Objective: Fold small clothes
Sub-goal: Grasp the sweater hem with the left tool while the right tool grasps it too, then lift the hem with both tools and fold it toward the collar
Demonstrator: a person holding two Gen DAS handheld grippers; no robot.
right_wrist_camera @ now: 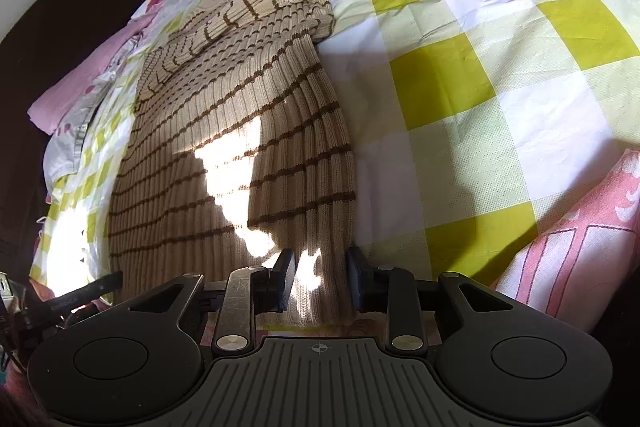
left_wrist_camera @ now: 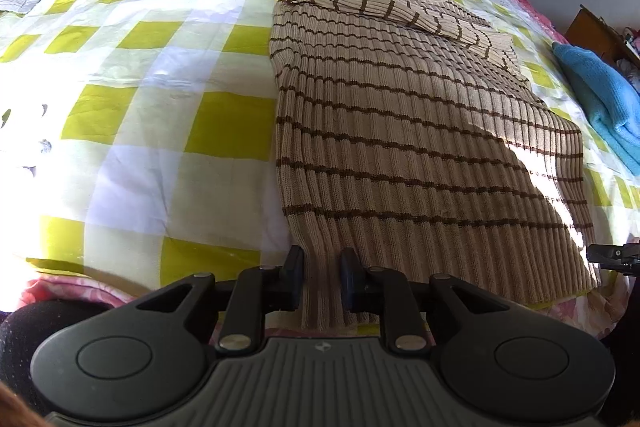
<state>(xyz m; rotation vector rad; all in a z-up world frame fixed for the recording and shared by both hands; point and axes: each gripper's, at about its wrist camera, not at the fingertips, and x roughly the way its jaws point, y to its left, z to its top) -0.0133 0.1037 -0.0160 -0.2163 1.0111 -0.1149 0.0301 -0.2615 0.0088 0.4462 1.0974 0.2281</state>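
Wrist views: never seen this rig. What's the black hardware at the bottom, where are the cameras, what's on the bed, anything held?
No robot here: a person holds a two-finger gripper in each hand, and a fisheye camera on each looks along its fingers. One picture comes from the left gripper, the other from the right gripper. The black hardware is the gripper itself. On the checked cover lies a striped sweater, a sleeve folded across its top, with a blue towel beside it. Each gripper has the sweater's near hem between its fingers. Whether they pinch it, I cannot tell.
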